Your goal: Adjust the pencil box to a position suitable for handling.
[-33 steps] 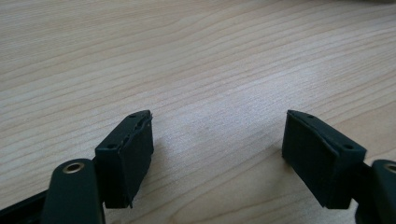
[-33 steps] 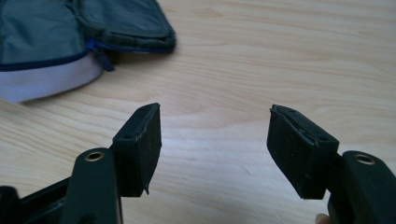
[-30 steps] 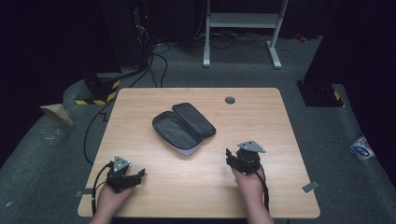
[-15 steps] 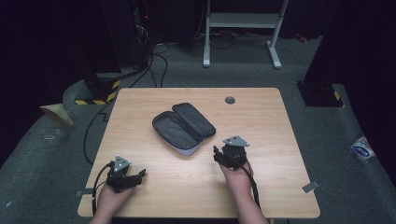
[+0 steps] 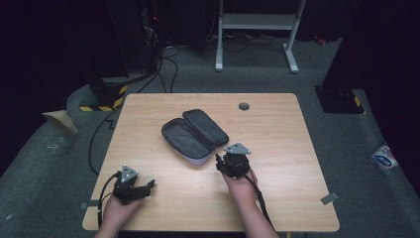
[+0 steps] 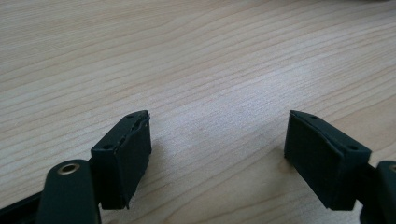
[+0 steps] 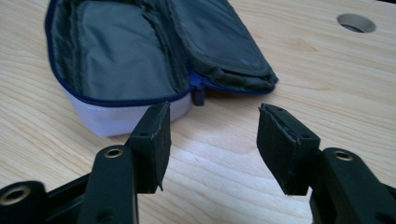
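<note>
While the open pouch (image 5: 194, 135) lies unzipped near the middle of the table (image 5: 277, 134), a little toward its left half, we hold our right claw (image 5: 221, 164) just beside the pouch's near end, on the side facing the table's near edge. In the right gripper view the pouch (image 7: 135, 60) lies directly ahead of the right claw (image 7: 212, 140): its grey lining faces up, a blue zipper runs around the rim, a pale outer wall faces us, and the flap is folded over toward the table's far right corner. A small dark zipper pull (image 7: 199, 96) hangs at the hinge end, just beyond the gap between our jaws. Those jaws have just been closing, yet they stand apart with nothing between them but bare wood; they press on no part of the pouch.

Our left claw (image 5: 146, 186) rests near the table's near left corner, well apart from the pouch. In the left gripper view the left claw (image 6: 217, 154) is spread wide over plain wood grain, holding nothing.

A round grommet hole (image 5: 243, 106) sits close to the table's far edge, right of the pouch; the right gripper view shows it (image 7: 356, 22) at the upper right. Cables trail from both grippers back toward the near edge.
</note>
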Motion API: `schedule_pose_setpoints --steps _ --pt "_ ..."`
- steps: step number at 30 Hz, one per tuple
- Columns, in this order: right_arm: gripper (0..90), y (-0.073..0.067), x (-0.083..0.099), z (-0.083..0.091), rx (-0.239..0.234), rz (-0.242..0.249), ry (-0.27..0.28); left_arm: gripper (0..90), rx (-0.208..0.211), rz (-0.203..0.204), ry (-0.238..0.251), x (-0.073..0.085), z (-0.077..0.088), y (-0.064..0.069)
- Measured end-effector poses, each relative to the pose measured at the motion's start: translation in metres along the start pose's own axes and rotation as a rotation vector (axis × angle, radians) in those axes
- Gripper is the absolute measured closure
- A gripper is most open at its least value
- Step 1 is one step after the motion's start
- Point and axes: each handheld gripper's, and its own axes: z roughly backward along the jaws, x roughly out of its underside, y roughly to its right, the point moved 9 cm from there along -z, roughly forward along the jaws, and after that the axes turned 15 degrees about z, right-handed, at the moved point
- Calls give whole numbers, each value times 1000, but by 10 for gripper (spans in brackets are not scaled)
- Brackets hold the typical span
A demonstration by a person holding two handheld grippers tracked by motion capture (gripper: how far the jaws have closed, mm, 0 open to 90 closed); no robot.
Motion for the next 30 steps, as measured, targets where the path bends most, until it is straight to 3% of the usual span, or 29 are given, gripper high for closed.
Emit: schedule_pose_setpoints --steps 8,13,23,30 --pt "474 -16 -13 -11 -22 3 11 230 8 -2 -1 0 -1 1" --pt "412 -27 -24 -24 -43 -29 17 230 10 -9 -5 0 -1 2" --pt "374 -25 -24 -39 -34 -68 -3 230 13 -12 -5 0 -1 2" --pt "371 -27 -19 -43 -43 -63 -26 230 12 -14 -6 0 -1 2"
